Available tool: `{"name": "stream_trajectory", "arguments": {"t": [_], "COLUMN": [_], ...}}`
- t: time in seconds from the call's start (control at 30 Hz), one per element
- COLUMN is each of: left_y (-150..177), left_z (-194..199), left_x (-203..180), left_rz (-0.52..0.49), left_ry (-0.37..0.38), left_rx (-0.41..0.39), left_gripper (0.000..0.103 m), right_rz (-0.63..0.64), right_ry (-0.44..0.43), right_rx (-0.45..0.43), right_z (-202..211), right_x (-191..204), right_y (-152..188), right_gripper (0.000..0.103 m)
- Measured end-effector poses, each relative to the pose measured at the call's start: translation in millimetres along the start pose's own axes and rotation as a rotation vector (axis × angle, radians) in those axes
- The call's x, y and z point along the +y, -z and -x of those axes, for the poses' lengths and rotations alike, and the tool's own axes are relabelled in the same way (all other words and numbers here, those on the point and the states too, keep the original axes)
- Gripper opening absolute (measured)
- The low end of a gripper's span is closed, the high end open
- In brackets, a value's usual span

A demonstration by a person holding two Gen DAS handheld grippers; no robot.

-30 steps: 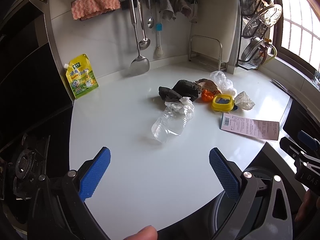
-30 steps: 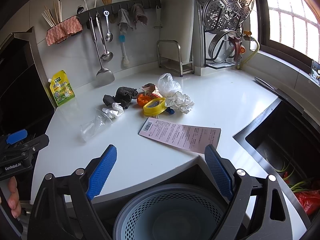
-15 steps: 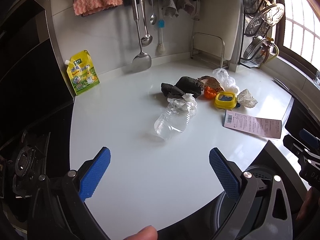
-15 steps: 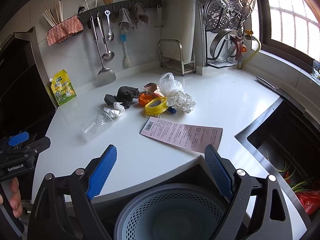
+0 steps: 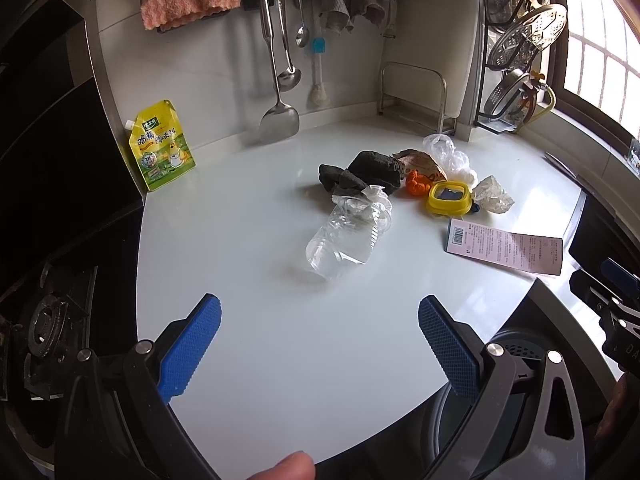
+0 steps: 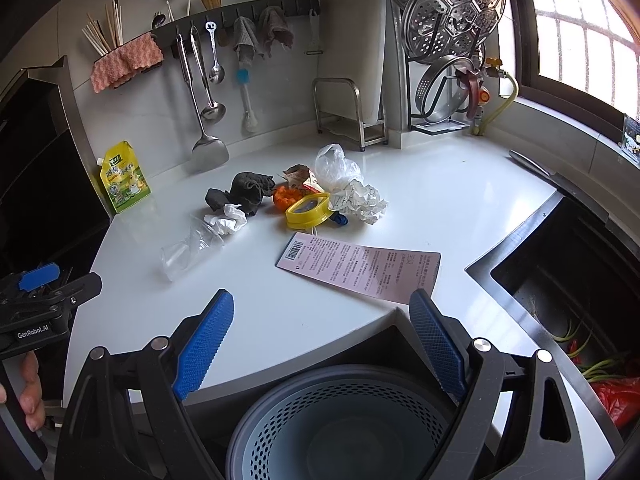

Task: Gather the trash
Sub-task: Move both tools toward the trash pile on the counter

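The trash sits mid-bench: a clear bottle (image 5: 346,240) lies on its side nearest me, with dark rags (image 5: 364,174), a yellow lid (image 5: 449,199) and crumpled paper (image 6: 360,200) beyond. I hold my left tool (image 5: 320,320) wide and empty, short of the bottle; my right tool (image 6: 322,316), also wide, hangs over the grey bin (image 6: 340,420). I judge the slick bottle may roll or squirt free if I pinch off-centre, and the flat pink slip (image 6: 360,270) may slide instead of lifting.

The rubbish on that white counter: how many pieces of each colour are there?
Clear or white: 4 (bottle, tissue wad, plastic bag, crumpled paper)
Black: 1 (cloth)
Orange: 1 (peel)
Yellow: 1 (lid)
Pink: 1 (leaflet)
Brown: 1 (wrapper)
Total: 9
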State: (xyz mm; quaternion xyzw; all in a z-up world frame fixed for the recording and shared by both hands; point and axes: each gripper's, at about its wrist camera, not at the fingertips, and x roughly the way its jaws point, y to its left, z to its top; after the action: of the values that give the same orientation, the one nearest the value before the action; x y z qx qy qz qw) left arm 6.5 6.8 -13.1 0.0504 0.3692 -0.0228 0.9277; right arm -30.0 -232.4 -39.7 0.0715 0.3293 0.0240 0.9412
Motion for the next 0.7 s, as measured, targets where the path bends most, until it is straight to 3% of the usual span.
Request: {"name": "stream_trajectory", "arguments": {"t": [0.7], "left_y": [-4.9], "left_z": [-30.9], "left_x": [-12.3], "left_rz": [-0.034], "left_ry": [0.025], "left_rx": [0.052], "left_gripper": [0.097], "right_rz": [-0.020], "right_ry": [-0.008], "right_rx": [0.025], "right_z": [-20.0], "right_x": [-7.7], "right_y": [0.1], "right_gripper": [0.085]}}
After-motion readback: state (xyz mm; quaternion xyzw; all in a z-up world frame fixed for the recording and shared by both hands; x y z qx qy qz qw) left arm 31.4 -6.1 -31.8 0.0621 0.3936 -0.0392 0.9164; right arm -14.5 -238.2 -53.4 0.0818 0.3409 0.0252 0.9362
